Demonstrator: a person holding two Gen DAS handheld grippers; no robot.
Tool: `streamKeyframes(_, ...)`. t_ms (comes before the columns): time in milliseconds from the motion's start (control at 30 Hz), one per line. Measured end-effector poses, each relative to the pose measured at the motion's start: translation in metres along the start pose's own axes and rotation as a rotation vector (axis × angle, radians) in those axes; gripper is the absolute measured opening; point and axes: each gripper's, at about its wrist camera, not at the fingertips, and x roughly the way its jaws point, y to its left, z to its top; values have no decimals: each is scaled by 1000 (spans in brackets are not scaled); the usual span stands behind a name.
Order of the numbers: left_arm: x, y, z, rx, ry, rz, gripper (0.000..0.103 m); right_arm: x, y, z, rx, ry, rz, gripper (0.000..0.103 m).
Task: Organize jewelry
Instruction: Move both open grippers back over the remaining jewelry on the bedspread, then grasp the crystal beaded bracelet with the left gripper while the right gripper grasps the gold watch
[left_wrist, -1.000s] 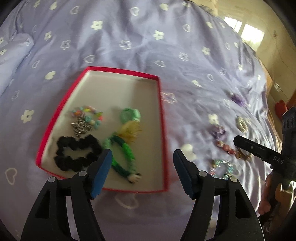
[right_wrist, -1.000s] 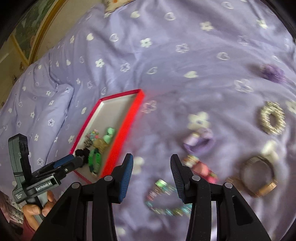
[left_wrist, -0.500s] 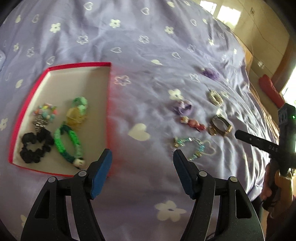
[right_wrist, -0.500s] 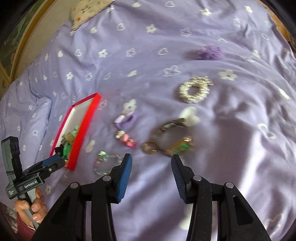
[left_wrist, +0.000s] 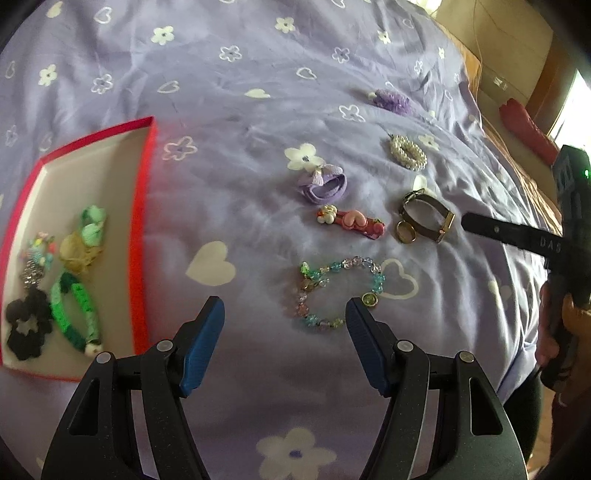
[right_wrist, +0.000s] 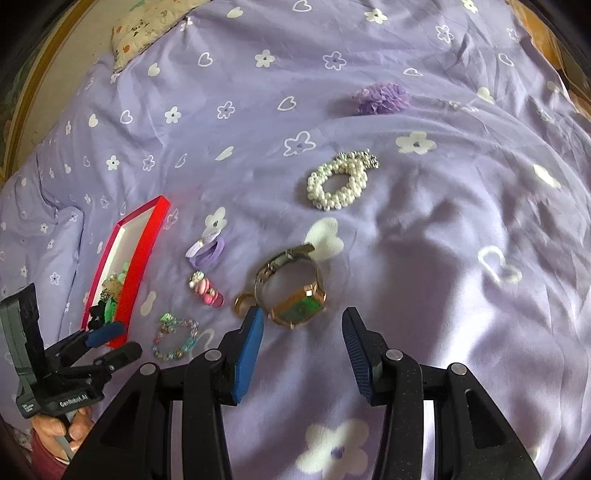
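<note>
On the purple bedspread my left gripper stands open and empty. A multicoloured bead bracelet lies just beyond its right fingertip. The red box at the left holds a black scrunchie, a green bracelet and other pieces. My right gripper is also open with nothing between its pads. A gold watch with a green face lies just ahead of its left finger, beside a gold ring.
Loose on the spread are a purple hair tie, a pink hair clip, a pearl scrunchie and a purple flower piece. A pillow lies at the far left. The bed's edge drops off at the right.
Both grippers have swung to the right. The left one went from over the red box to the bead bracelet. The right one went from the bracelet to the watch.
</note>
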Motion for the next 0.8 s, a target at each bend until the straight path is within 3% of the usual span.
streamKeyframes(233, 26, -4, 2, 5, 63, -54, 67, 28, 3, 25, -72, 43, -72, 41)
streamKeyframes(300, 27, -7, 2, 21, 62, -59, 65, 37, 3, 26, -91, 70, -88, 26)
streamKeyframes(367, 29, -9, 3, 33, 66, -71, 53, 44, 5, 26, -103, 85, -85, 17)
streamKeyframes(500, 32, -14, 5, 53, 79, -134, 7, 46, 10, 21, -107, 74, -73, 8)
streamKeyframes(800, 10, -6, 0, 16, 11, -144, 6, 29, 19, 6, -55, 39, 20, 2)
